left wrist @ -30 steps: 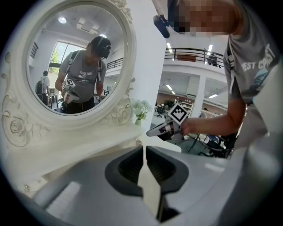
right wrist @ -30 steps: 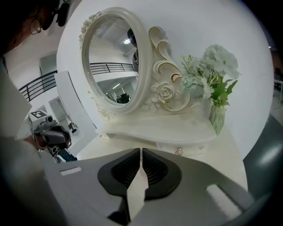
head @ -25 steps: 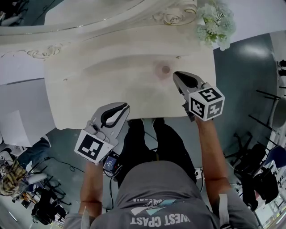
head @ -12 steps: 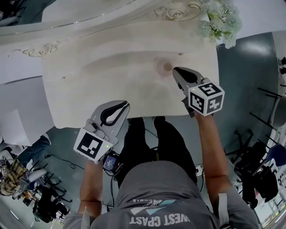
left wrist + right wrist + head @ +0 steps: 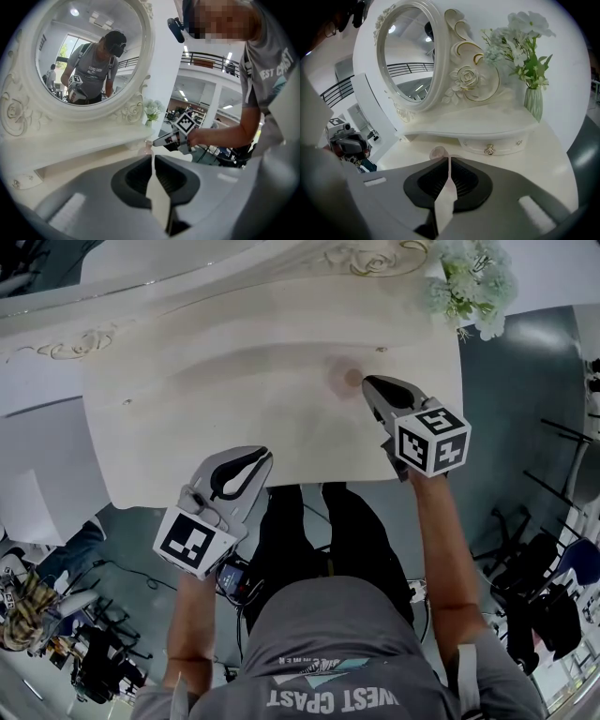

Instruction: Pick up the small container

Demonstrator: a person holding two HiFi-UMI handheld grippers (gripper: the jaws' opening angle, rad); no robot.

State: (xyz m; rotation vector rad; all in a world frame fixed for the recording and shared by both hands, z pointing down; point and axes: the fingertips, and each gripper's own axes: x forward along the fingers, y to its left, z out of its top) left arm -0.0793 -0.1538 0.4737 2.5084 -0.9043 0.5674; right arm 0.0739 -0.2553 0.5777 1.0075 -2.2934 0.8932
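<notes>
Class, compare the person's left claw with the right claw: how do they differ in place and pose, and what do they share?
Place: the right claw has its tip right beside the small pink container; the left claw is at the near edge of the table, well away from it.
Pose: in the head view the left claw points up-right, the right claw up-left.
Shared: both are shut, holding nothing.

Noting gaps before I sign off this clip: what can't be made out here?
- Small container: tiny in the head view; in the right gripper view, the right gripper covers its lower part, so contact is unclear.
- Vase: hidden under the flowers in the head view.
- Mirror: cut off by the head view's top edge.
</notes>
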